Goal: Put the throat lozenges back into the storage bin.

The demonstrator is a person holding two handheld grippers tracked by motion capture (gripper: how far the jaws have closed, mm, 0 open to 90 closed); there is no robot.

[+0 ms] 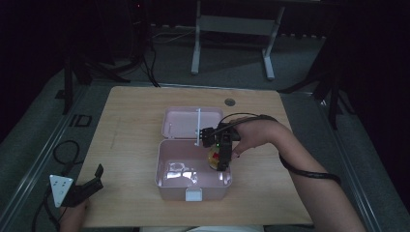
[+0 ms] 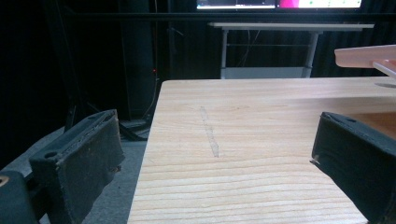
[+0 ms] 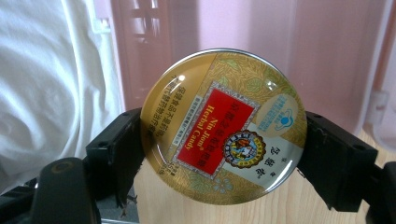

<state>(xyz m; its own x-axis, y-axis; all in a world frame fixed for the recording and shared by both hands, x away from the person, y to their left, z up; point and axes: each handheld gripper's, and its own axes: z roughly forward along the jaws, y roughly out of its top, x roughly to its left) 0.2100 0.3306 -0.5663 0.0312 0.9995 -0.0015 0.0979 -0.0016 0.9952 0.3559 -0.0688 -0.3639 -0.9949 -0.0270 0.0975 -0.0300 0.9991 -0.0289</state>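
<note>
Nearest to us, at the front left corner of the wooden table [image 1: 130,145], the left tool [image 1: 89,186] rests low with its two black jaws spread wide apart and nothing between them. In the left gripper view we look between those jaws along bare wood grain toward the far edge.

Just ahead of the person, a pink plastic box [image 1: 193,186] sits near the front middle of the table, its hinged lid [image 1: 186,123] lying open flat behind it.

The right tool [image 1: 222,154] reaches in over the right side of the open box, gripped by the person's right hand [image 1: 256,135], and it is clamped on a round candy tin [image 1: 216,157]. In the right gripper view the round candy tin [image 3: 224,126] is held edge to edge between the two black jaws, its lid facing us. The lid is gold with a leaf pattern and a red panel that reads "Nin Jiom Herbal Candy" beside Chinese characters. We also see a small round emblem with a figure, and a pale blue logo. Behind the tin stands the pink wall of the box, and white cloth [image 3: 51,84] lies to the left.

Farther off, past the table, a white-framed desk [image 1: 232,38] stands on the grey floor.
</note>
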